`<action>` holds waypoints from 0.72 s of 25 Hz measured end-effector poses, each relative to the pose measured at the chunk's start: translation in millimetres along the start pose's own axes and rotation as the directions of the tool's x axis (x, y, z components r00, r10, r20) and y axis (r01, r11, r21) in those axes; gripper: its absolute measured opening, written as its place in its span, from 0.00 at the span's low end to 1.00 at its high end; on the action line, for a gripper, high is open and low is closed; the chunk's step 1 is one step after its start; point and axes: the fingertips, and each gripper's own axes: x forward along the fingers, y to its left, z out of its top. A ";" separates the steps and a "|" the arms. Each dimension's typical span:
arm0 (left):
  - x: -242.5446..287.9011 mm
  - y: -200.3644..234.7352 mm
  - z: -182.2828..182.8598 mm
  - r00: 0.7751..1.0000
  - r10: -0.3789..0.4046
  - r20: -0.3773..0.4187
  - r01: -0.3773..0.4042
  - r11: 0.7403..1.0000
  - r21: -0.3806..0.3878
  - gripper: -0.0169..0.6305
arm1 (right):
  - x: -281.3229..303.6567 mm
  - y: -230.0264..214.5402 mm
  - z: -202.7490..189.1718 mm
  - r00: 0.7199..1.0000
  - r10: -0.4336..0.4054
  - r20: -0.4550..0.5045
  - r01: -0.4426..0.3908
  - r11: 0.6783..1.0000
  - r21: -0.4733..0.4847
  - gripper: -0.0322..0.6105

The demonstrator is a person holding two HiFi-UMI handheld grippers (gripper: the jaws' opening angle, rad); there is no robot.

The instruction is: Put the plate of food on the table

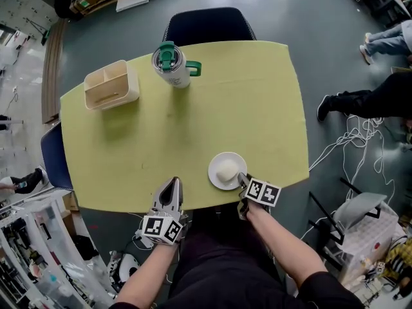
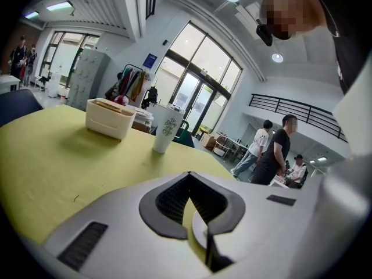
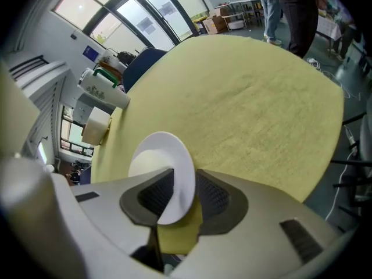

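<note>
Yellow worktop (image 1: 193,127): near its front edge your right hand-held gripper (image 1: 241,178) grips the plate (image 1: 214,174) by its rim; your left hand-held gripper (image 1: 172,183) is closed, empty.

The plate (image 1: 215,174) sits on the bench (image 1: 225,108) close to the near edge, right of the middle, with the food (image 1: 227,170) on it and the right tongs (image 1: 242,181) pinching its near-right rim. The left tongs (image 1: 172,187) lie over the near edge, off to the plate's left. Way back, the cup (image 1: 171,65) stands by the far edge, the box (image 1: 111,85) is to its left, and a chair (image 1: 207,26) is tucked in behind.

Left tongs (image 1: 172,181) closed and empty, right tongs (image 1: 242,178) clamped on the plate (image 1: 227,155) rim
</note>
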 end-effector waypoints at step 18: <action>-4.1 -10.2 7.4 1.000 0.011 -0.017 -0.011 1.000 0.018 0.04 | -41.9 53.3 37.3 0.984 0.075 0.160 0.007 0.889 -0.459 0.07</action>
